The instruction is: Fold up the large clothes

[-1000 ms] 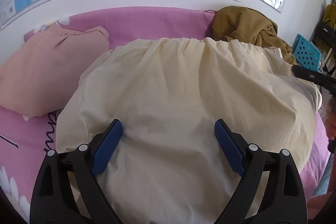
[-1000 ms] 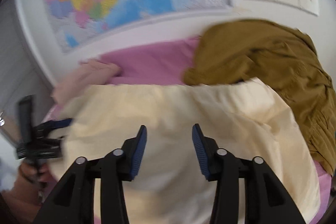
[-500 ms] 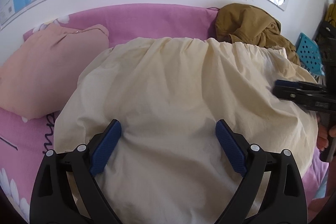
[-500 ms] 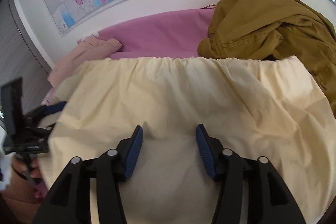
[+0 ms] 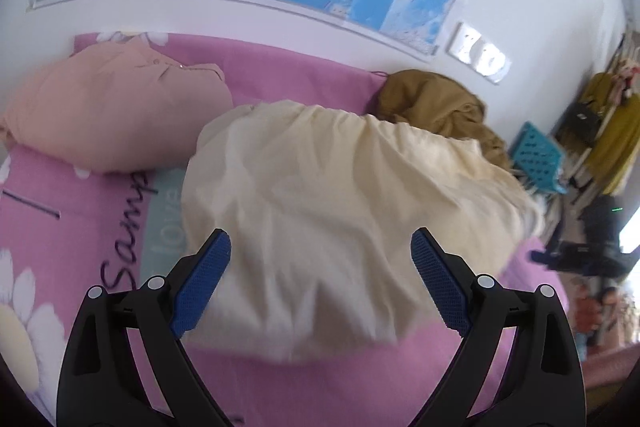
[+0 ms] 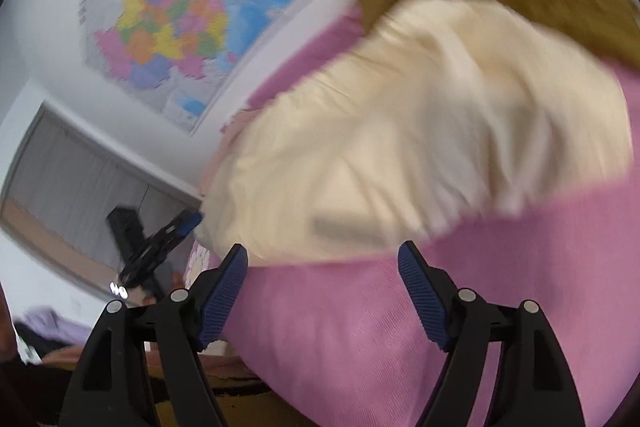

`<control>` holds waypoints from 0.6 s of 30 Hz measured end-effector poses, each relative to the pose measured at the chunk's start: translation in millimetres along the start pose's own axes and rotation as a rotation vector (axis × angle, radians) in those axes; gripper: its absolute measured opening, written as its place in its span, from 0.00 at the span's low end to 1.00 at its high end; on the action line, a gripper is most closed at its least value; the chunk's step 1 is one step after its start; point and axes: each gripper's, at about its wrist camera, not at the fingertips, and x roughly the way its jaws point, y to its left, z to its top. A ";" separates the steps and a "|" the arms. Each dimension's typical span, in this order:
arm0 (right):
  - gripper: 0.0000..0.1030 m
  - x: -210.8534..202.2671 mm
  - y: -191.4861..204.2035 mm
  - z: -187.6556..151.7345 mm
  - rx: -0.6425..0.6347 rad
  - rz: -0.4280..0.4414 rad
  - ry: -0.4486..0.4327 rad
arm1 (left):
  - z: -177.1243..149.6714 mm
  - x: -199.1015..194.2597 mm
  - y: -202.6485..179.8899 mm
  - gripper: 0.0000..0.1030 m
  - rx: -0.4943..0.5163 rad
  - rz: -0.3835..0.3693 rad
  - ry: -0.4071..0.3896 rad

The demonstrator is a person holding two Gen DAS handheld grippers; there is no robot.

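A cream garment lies bunched in a folded heap on the pink bed sheet. My left gripper hangs open over the heap's near edge, its blue pads apart and clear of the cloth. In the right wrist view the cream garment lies beyond my right gripper. Its jaws are opening wide, with only pink sheet behind them and nothing between them. Each gripper shows in the other's view: the right gripper at the far right, the left gripper at the lower left.
A peach pillow-like bundle sits at the left of the bed. A brown garment is piled behind the cream one against the wall. A blue perforated basket stands past the bed's right side. A map hangs on the wall.
Both grippers have pulled back from the cream garment, so its near edge and pink sheet now show. The right gripper's jaws have widened and its view has rolled.
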 end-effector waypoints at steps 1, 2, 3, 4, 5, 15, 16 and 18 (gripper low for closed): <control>0.74 2.7 -8.2 -1.7 0.038 0.001 -0.001 | -3.8 -3.4 0.9 0.88 -0.006 -0.016 0.004; 0.74 4.4 -13.0 -1.9 0.062 0.005 -0.005 | -8.8 -7.2 3.0 0.88 -0.018 -0.036 0.011; 0.74 8.5 -19.5 -0.9 0.097 0.019 -0.016 | -13.5 -9.9 3.7 0.88 -0.026 -0.045 0.018; 0.74 12.5 -23.5 0.7 0.123 0.027 -0.022 | -19.2 -12.0 4.8 0.88 -0.036 -0.056 0.032; 0.75 17.2 -26.6 3.7 0.143 0.023 -0.028 | -23.2 -13.5 5.1 0.88 -0.042 -0.058 0.040; 0.86 38.8 -33.1 22.0 0.249 -0.011 -0.140 | -69.8 10.3 6.8 0.88 -0.169 -0.148 0.188; 0.86 39.0 -33.3 22.8 0.253 -0.020 -0.148 | -71.8 16.0 6.6 0.88 -0.182 -0.155 0.200; 0.86 41.6 -32.4 26.0 0.265 -0.032 -0.165 | -74.8 29.3 7.1 0.88 -0.225 -0.197 0.219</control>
